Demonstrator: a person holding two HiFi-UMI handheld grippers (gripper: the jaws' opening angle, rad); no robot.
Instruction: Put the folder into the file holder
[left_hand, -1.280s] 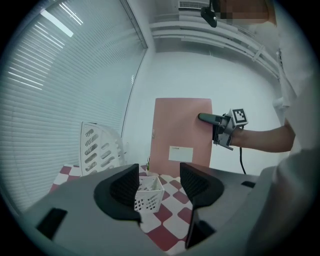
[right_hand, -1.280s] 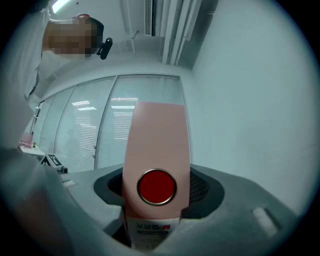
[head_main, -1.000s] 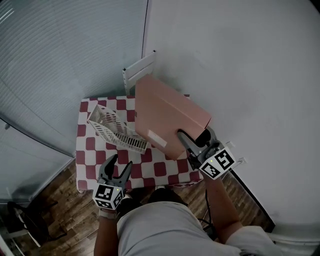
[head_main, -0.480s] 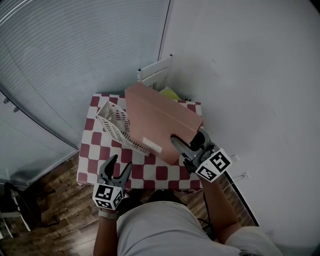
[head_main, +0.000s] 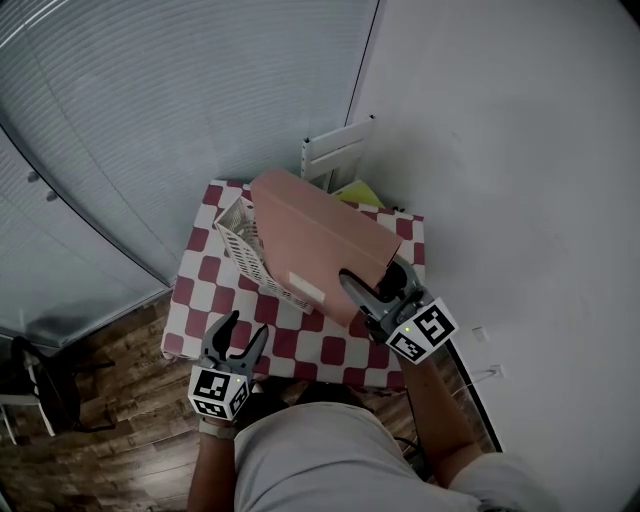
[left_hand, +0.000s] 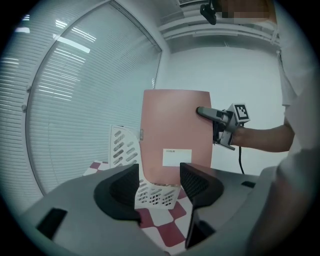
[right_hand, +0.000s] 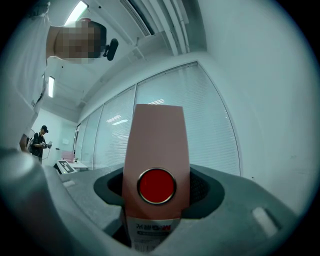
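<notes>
A thick pink folder (head_main: 318, 238) with a white label hangs over the table, tilted, its far end above the white perforated file holder (head_main: 248, 252). My right gripper (head_main: 362, 297) is shut on the folder's near spine. The right gripper view shows the folder's spine (right_hand: 156, 165) with a red disc pinched between the jaws. In the left gripper view the folder (left_hand: 176, 135) stands upright over the file holder (left_hand: 125, 150). My left gripper (head_main: 234, 335) sits open and empty at the table's near edge, apart from both; its jaws (left_hand: 159, 187) frame the holder's base.
The table has a red and white checked cloth (head_main: 232, 320). A yellow item (head_main: 358, 192) lies at the far edge, partly behind the folder. A white rack (head_main: 335, 148) stands against the wall behind. Blinds run along the left, a white wall on the right.
The right gripper has carried the folder leftwards, so its far end now overlaps the file holder. The head camera has shifted, moving the table right in view. The left gripper has stayed put.
</notes>
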